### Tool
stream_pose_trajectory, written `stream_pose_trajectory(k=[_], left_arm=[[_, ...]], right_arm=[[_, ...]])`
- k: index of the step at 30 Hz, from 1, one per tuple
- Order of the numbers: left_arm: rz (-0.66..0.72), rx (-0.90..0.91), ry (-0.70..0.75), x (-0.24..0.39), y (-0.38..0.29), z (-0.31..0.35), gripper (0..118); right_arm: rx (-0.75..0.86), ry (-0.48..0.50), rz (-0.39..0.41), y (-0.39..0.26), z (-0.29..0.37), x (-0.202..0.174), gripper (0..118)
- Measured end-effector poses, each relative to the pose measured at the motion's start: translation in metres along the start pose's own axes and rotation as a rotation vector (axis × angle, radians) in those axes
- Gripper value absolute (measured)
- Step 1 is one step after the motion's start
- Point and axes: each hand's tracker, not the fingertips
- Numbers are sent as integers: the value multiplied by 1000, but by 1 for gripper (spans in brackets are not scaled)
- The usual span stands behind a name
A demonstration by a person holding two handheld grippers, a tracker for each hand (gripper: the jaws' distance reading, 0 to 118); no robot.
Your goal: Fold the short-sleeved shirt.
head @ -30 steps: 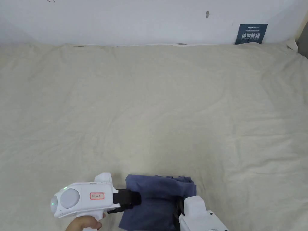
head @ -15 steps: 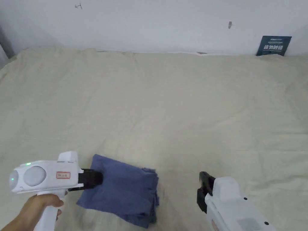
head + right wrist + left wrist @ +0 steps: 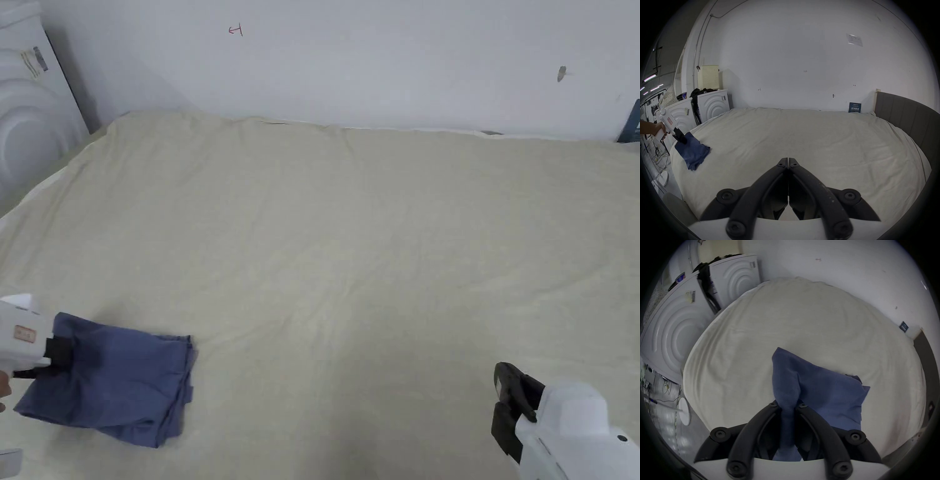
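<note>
Right gripper (image 3: 509, 400) low at the near right of the head view, above bare sheet; in its own view (image 3: 788, 162) the two black jaws meet tip to tip with nothing between them. Left gripper (image 3: 56, 356) at the near left edge, jaws clenched on the near edge of the folded blue shirt (image 3: 112, 387); its own view shows a bunched ridge of the cloth (image 3: 791, 395) pinched between both jaws (image 3: 788, 407). Shirt folded to a small, thick rectangle, layered edges showing along its right side, lying on the cream bed sheet (image 3: 375, 262) close to the bed's near left corner, the gripped edge drawn up slightly. A hand (image 3: 660, 129) holds the left gripper's white handle, seen from the right gripper view, with the shirt (image 3: 692, 152) below it. Beyond the bed's left side, two white appliances (image 3: 677, 340) with ringed side panels. Farther back, white wall (image 3: 375, 62); a small dark sign (image 3: 854, 107) at the bed's far right corner, beside a grey headboard (image 3: 907, 120).
</note>
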Motion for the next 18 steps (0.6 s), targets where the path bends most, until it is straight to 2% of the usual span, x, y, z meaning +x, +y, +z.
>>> stream_pose_trajectory(k=[3, 4, 5, 6, 7, 8, 9, 12, 18], left_arm=[[53, -30, 2, -5, -3, -8, 17], [57, -36, -6, -2, -3, -10, 23], [61, -40, 6, -1, -2, -11, 41], [71, -35, 19, 2, -3, -11, 83], [78, -33, 37, 8, -4, -9, 108], [73, -29, 41, 13, -4, -5, 118], [65, 8, 44, 17, -4, 0, 118], [37, 82, 51, 40, 1, 21, 105], [12, 310, 9, 96, 7, 90, 104]], right_arm=[[-2, -3, 7, 1, -2, 0, 2], [-2, -4, 8, 3, -1, 0, 3], [-1, -6, 9, 4, -1, 0, 3], [0, -7, 9, 5, 1, 2, 3], [2, -6, 7, 6, 3, 4, 3], [5, -7, 6, 8, 6, 5, 3], [10, -9, 6, 10, 9, 6, 3], [31, -20, -3, 18, 22, 13, 3], [93, -79, -21, 48, 60, 30, 3]])
